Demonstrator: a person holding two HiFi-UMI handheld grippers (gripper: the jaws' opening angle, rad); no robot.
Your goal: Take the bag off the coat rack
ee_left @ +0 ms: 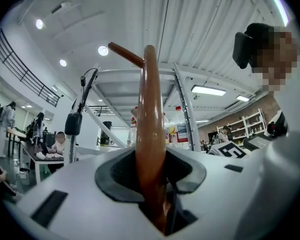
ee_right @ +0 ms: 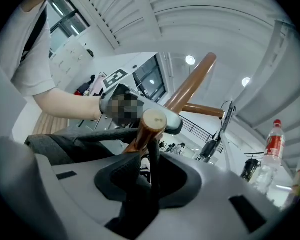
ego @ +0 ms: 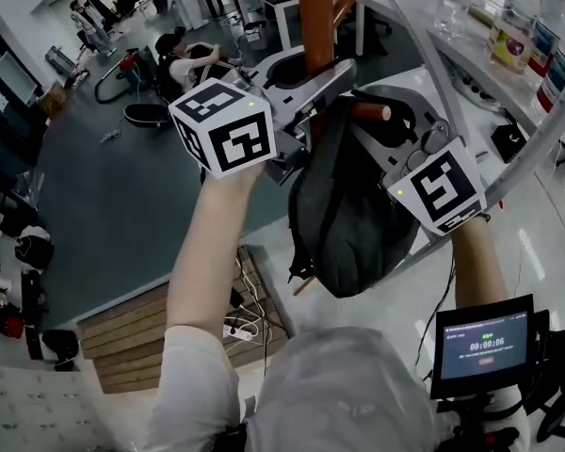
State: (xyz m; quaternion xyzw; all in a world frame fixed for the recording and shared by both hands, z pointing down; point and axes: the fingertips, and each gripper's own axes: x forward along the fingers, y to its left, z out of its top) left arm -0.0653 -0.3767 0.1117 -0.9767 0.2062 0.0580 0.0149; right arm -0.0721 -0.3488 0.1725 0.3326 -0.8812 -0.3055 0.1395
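Note:
The coat rack's brown pole (ego: 315, 17) rises at the top centre, and a dark grey bag (ego: 348, 205) hangs from its peg (ego: 372, 113). My left gripper (ego: 311, 88) is clamped round the pole (ee_left: 150, 134); its pads (ee_left: 121, 173) meet the wood on both sides of the left gripper (ee_left: 151, 169). My right gripper (ego: 395, 135) sits at the peg, beside the bag's top. In the right gripper view the bag's black strap (ee_right: 151, 154) runs over the peg (ee_right: 150, 126) and down through the right gripper (ee_right: 145, 179), whose jaws stand wide and do not press on it. Grey bag fabric (ee_right: 55, 144) lies at the left.
A white table (ego: 424, 12) with water bottles (ego: 513, 22) stands at the right. A slanted metal bar (ego: 537, 149) crosses beside the right gripper. A small screen (ego: 485, 347) is at the lower right. Below the bag are a power strip (ego: 240, 328) and wooden steps (ego: 132, 337).

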